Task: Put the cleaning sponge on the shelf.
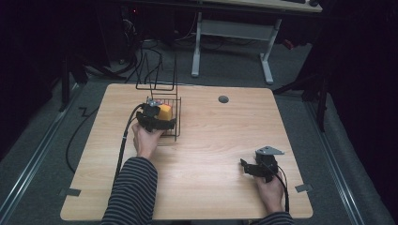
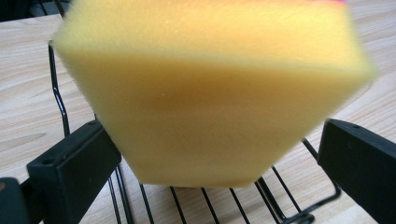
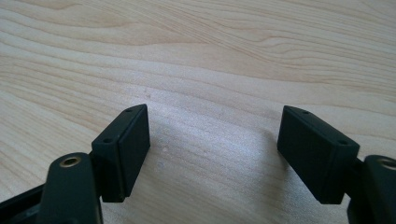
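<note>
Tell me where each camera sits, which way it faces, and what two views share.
High view: above the person's side, looking down on the light wooden table; both forearms, left gripper, right gripper.
Left gripper view: along its open jaws at the yellow foam sponge over the black wire rack.
Right gripper view: open jaws over bare wood.
Shared: high and left views show sponge and rack.

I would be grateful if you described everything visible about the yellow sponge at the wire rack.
The sponge is a thick yellow foam block with a fine porous surface and a thin pink strip along its top edge. It sits over the bars of the black wire rack, its lower end tapering. The left hand-held gripper has its jaws on either side of it, the right one apart from the foam; whether the left one touches is unclear.
</note>
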`<act>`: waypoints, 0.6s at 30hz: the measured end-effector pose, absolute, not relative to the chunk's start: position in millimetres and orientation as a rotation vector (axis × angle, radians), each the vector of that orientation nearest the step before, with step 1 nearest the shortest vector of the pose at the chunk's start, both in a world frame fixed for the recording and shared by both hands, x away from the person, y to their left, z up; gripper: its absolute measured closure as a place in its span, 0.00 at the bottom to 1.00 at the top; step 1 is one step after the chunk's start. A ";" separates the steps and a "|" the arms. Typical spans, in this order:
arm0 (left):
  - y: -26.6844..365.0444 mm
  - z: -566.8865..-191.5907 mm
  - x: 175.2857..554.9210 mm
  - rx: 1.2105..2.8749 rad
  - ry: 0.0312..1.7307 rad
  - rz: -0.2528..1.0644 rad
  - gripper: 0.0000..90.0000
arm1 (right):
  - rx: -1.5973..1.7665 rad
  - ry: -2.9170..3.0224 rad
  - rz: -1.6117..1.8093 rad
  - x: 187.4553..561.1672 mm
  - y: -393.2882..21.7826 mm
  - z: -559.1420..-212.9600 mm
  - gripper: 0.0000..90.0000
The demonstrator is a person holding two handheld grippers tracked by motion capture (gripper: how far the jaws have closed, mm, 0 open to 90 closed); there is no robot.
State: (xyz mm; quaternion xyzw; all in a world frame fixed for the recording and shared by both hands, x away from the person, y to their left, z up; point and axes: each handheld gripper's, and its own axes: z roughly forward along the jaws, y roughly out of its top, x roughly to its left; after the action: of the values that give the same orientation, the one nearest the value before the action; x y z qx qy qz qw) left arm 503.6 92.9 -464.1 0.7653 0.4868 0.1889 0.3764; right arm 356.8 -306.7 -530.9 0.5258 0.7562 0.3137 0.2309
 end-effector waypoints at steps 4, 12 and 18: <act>94.4 -462.3 497.6 1.943 1.234 0.476 0.00 | 1.446 2.079 0.863 356.8 -306.8 -530.9 0.28; 96.9 -458.4 483.4 1.945 1.202 0.473 0.00 | 1.444 2.080 0.863 356.7 -306.7 -530.9 0.28; 98.3 -456.0 474.1 1.949 1.169 0.487 0.00 | 1.446 2.080 0.863 356.7 -306.6 -530.8 0.28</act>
State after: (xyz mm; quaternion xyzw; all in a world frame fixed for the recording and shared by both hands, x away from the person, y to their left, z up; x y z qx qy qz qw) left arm 474.1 98.3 -456.0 0.7696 0.4616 0.1921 0.3972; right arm 356.7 -306.6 -530.8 0.5259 0.7562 0.3139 0.2305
